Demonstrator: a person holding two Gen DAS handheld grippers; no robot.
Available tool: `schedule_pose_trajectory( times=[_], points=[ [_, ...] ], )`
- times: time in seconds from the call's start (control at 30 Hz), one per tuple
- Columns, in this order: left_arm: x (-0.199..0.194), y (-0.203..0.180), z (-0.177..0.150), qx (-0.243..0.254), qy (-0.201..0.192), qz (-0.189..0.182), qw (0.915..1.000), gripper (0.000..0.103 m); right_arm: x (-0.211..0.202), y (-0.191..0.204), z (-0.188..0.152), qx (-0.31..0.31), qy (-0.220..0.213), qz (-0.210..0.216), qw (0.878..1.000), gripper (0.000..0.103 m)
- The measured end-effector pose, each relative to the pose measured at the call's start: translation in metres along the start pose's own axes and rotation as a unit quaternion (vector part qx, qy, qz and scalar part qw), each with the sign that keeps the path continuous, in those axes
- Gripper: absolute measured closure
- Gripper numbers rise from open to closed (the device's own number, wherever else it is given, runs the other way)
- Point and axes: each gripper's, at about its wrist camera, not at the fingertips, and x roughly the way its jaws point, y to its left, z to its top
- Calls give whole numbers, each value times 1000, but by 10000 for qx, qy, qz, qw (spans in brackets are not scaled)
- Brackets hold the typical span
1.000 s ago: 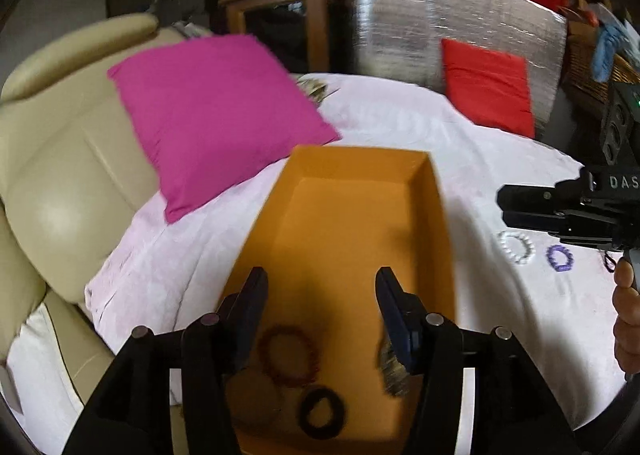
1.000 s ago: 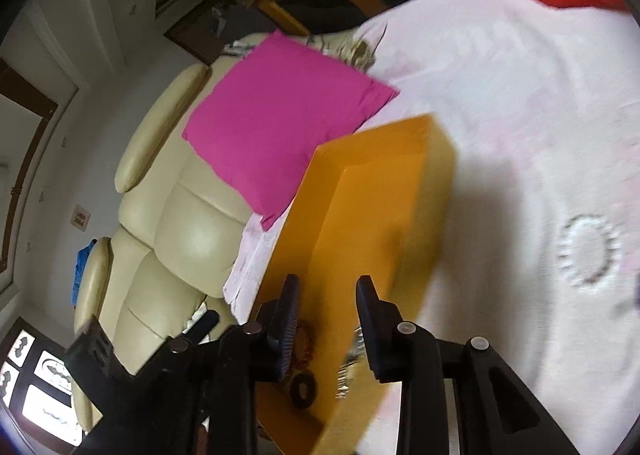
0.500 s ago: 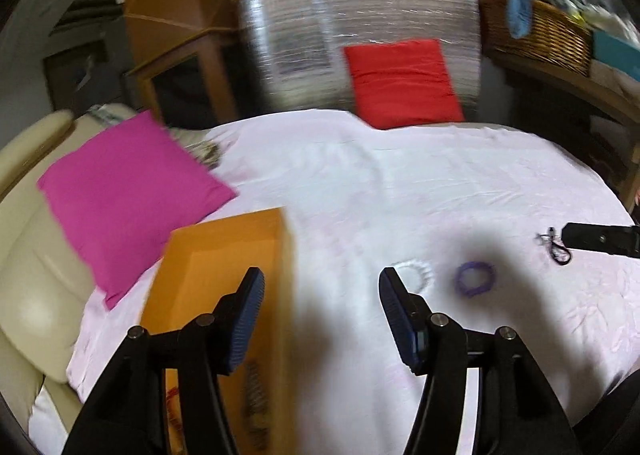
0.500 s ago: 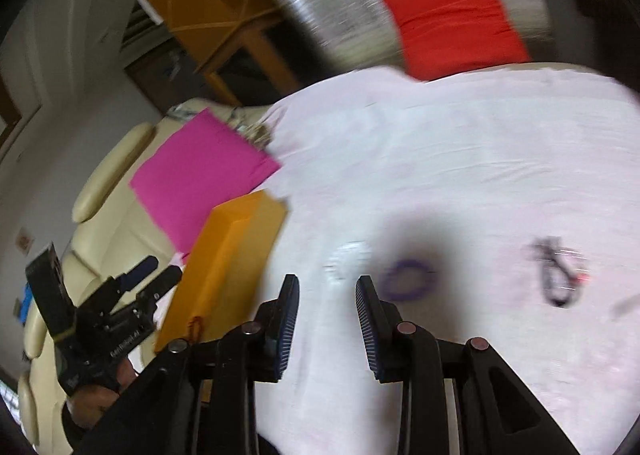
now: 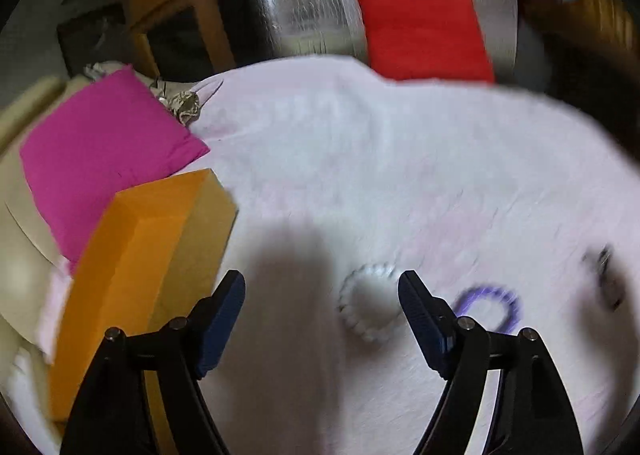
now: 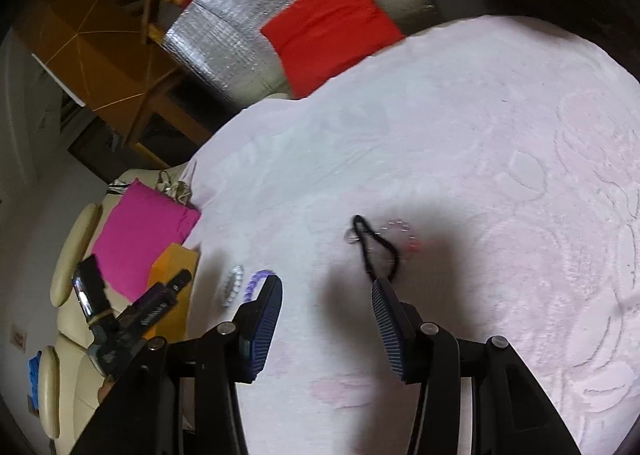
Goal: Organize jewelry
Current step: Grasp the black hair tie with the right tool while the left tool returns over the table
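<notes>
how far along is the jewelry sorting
Nothing is in hand: left gripper and right gripper are both open and empty. Left on the sheet: white bracelet, purple bracelet, black cord. The orange box interior isn't visible.

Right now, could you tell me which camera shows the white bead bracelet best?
The left wrist view: the white bead bracelet lies large and whole, though blurred. The right wrist view shows it small and foreshortened.
</notes>
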Motion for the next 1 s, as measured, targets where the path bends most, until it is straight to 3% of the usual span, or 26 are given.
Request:
schedule_pose_trajectory(
  times=[0.1, 0.17, 0.37, 0.47, 0.6, 0.77, 1.0],
  points=[
    [-7, -16, -4, 873, -166, 262, 9957, 23, 8, -3, 2, 99, 111, -42, 9999, 62],
    [-9, -11, -8, 906, -205, 61, 9957, 23, 12, -8, 3, 219, 144, -58, 9996, 62],
    [-9, 27, -4, -25, -14, -1262, 9920, 23, 27, -7, 2, 269, 256, -201, 9991, 62],
    [0, 51, -7, -570, 126, -1533, 9865, 23, 31, -9, 1, 279, 288, -327, 9987, 63],
    [8, 67, -8, -967, 110, -1414, 9852, 24, 29, -22, 1, 474, 283, -365, 9978, 63],
    [5, 60, -9, -663, -63, -1087, 9918, 23, 30, -31, 1, 674, 303, -382, 9965, 62],
    [9, 43, -10, -495, 8, -1427, 9885, 23, 31, -38, 2, 895, 272, -318, 9951, 69]
  ],
)
